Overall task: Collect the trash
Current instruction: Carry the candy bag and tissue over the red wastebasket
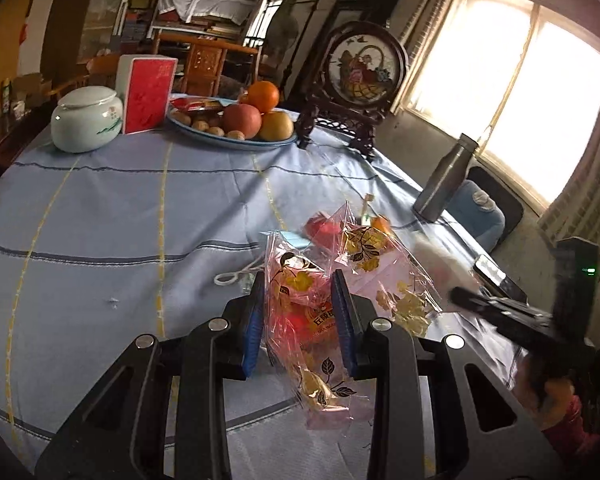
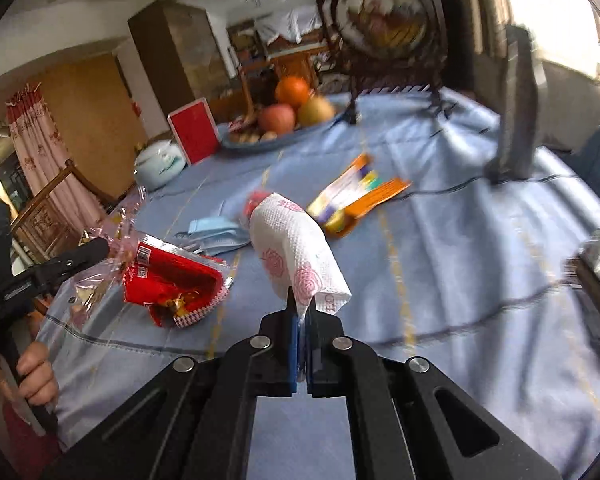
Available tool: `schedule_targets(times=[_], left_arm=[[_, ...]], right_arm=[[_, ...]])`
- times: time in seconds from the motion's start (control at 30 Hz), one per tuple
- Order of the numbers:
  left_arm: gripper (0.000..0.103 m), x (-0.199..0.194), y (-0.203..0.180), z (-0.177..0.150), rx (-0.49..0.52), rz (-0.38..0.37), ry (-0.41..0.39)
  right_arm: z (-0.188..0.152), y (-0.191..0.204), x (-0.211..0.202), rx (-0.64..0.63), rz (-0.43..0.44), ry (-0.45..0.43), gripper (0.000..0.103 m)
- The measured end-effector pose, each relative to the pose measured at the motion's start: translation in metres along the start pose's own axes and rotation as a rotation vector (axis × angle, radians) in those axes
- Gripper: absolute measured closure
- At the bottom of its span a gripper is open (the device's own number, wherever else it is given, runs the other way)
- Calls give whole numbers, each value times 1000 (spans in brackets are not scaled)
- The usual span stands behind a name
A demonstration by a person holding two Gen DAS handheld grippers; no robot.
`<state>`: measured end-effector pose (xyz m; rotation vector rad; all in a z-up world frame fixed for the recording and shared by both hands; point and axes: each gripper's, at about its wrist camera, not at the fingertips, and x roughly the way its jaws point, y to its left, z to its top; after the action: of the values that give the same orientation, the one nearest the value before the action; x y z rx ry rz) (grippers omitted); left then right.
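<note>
I see a bright curtained window (image 1: 500, 92) glaring on my right, a carved wooden chair (image 1: 206, 66) behind the table, a pale blue cloth with yellow and dark stripes (image 1: 140, 200), a tall brown wooden cabinet (image 2: 172, 56), pink floral curtains (image 2: 40, 148), white walls.

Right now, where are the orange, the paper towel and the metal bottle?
orange (image 1: 263, 97), left wrist view, middle of its peel
paper towel (image 2: 290, 240), right wrist view, middle of the sheet
metal bottle (image 1: 444, 182), left wrist view, its side

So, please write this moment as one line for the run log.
left gripper: shut on clear bag | right gripper: shut on paper towel | orange wrapper: on table
</note>
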<state>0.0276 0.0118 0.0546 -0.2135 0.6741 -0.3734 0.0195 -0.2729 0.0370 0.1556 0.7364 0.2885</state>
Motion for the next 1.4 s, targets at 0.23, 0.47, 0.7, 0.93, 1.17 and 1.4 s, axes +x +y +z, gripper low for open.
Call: schedule_targets(times=[0.23,0.47,0.7,0.93,1.17,1.4], left_arm=[[70,14,-20,-11,-3,-23,40],[70,20,-62,-18,42,-53,57],[70,23,-122,-25,130,-111,74],[70,33,-187,-39,218,-180,105],[70,48,-249,-57,294,-266,152],[70,69,-312,-78,373,-349,214]], right_arm=[[-20,-42,-46,62,-57,-36,100],[-39,-81,-87,117,-99,-85,100],[-62,-113,-124,181,-139,-137,100],[-92,-154,-170,261,-206,-190,100],[-136,-206,-219,364,-312,-223,99],[-202,-273,-237,526,-425,-164,99]])
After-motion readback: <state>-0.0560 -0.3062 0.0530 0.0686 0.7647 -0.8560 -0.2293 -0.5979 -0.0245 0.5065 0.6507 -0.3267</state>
